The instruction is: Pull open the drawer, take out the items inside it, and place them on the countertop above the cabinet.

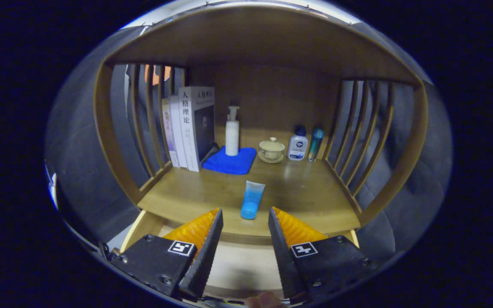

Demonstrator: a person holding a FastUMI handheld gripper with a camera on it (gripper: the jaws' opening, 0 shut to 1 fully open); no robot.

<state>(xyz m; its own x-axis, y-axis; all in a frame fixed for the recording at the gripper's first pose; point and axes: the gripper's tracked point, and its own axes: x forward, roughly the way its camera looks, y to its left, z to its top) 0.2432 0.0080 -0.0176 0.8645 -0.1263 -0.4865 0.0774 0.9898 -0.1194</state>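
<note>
A home-style booth: wooden cabinet [255, 201] with books [191, 128] and toiletries.

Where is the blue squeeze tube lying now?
In the gripper view, the blue squeeze tube lies on the wooden countertop, just ahead of the open gripper, nearer than the blue cloth.

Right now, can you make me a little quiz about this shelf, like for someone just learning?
1. True or false: the blue tube lies on the countertop, just ahead of the hand-held gripper.
2. What stands on the blue cloth? A) books B) pump bottle C) teacup
3. Fill in: the hand-held gripper's fingers are ____, holding nothing.

Key:
1. True.
2. B, the pump bottle. The books stand beside the cloth, and the lidded teacup sits on its own saucer.
3. Open.
</note>
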